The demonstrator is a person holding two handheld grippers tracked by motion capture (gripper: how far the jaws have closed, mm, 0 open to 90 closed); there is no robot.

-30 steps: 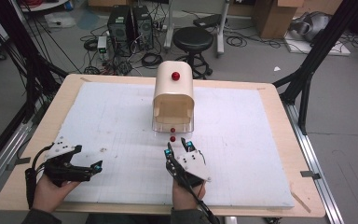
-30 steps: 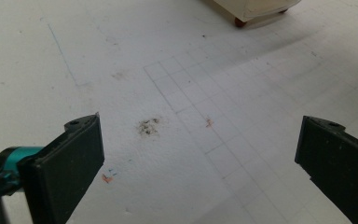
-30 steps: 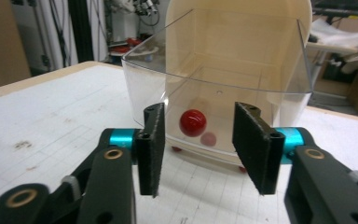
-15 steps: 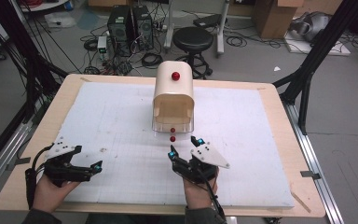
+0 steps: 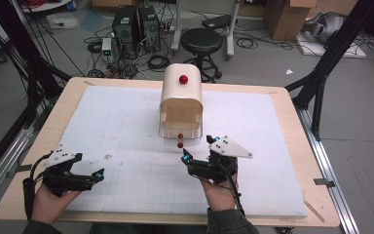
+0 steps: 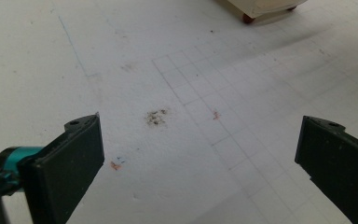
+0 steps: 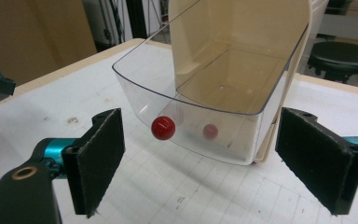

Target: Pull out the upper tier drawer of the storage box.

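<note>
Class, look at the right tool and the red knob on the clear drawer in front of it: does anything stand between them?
Nothing visible does. The right tool has open jaws, just opened, with nothing between them, and it faces the red knob on the clear drawer across bare white table.

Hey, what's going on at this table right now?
A person sits at a white-topped table with a hand-held gripper in each hand. The right hand-held gripper has just been opening, with nothing between its jaws, right in front of a cream bread box whose clear lid with a red knob hangs open. The left hand-held gripper rests open near the table's front left.
</note>
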